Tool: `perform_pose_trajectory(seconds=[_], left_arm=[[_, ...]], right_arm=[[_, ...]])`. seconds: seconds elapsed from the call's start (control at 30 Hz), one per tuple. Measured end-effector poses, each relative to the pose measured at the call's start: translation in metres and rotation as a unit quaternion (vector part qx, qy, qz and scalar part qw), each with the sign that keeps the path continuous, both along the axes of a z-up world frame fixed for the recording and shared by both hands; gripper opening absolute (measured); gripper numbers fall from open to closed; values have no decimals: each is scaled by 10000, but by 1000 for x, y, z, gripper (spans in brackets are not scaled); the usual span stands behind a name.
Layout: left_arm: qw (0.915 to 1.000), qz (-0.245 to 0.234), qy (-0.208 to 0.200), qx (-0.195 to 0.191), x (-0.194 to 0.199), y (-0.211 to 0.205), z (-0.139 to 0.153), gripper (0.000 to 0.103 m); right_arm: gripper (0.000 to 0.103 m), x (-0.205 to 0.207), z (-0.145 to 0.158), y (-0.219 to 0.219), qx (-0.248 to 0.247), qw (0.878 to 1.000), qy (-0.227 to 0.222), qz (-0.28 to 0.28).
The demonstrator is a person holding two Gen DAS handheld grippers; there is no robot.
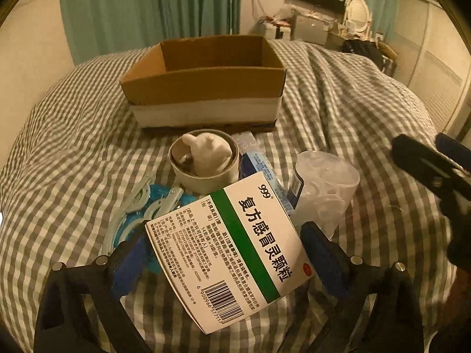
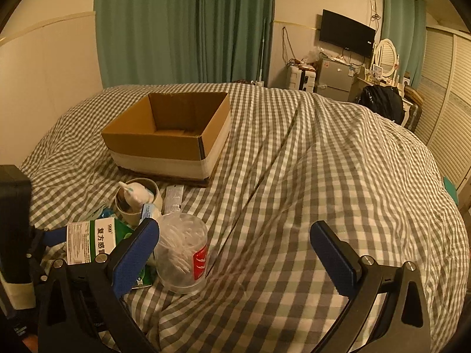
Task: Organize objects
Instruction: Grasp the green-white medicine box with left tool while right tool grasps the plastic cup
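In the left wrist view, on a bed (image 1: 338,94) spread with a grey-and-white checked cover, the left tongs (image 1: 226,253) grip a white medicine box (image 1: 226,253) with a green stripe, one blue pad on each of its sides. The box sits tilted, and its face reads "999" and "复方感冒灵颗粒", with fine print and a barcode numbered "6 900966 57711…" near its lower edge. Just beyond it lies a clutter: white clips (image 1: 138,203) on a blue sheet to the left, a round paper tub (image 1: 203,176) holding a white lumpy item, a blue-labelled packet (image 1: 265,173) whose writing is too small to read, and a clear plastic jar (image 1: 326,188) on its side. An open cardboard box (image 1: 206,85) with a white band around its base stands farther back, no contents visible. The right tongs (image 1: 435,170) show at the right edge.

In the right wrist view, the right tongs (image 2: 235,253) stand wide apart, holding nothing, above the bare cover. At lower left the medicine box (image 2: 94,244) shows "复方感" between the left tongs' pads; the jar (image 2: 182,253), filled with cotton swabs and bearing a red label with unreadable script, lies just beside it. The cardboard box (image 2: 164,144) stands beyond. A dark wall screen (image 2: 347,32) hangs near green curtains (image 2: 182,26)
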State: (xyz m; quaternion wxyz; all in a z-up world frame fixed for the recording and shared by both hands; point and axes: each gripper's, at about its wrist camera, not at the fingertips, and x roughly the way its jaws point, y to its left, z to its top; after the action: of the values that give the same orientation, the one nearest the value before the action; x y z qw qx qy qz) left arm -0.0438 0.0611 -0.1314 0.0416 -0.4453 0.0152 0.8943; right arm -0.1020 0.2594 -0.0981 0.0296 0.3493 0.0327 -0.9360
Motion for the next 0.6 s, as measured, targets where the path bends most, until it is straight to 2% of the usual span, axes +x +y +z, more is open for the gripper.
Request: perform_pose_trajectory(seconds=[0.13, 0.27, 0.47, 0.6], left_arm=[[9997, 42, 100, 214, 7, -18, 12, 94], [9982, 302, 495, 173, 13, -41, 35, 93], [9949, 524, 852, 132, 14, -65, 58, 91], [9949, 571, 814, 184, 11, -74, 56, 91]], right_arm=[[103, -7, -4, -4, -22, 9999, -80, 65], [103, -20, -13, -9, -76, 9996, -257, 97], [102, -40, -38, -28, -175, 9967, -727, 325], [89, -53, -56, -38, -215, 9928, -1096, 440]])
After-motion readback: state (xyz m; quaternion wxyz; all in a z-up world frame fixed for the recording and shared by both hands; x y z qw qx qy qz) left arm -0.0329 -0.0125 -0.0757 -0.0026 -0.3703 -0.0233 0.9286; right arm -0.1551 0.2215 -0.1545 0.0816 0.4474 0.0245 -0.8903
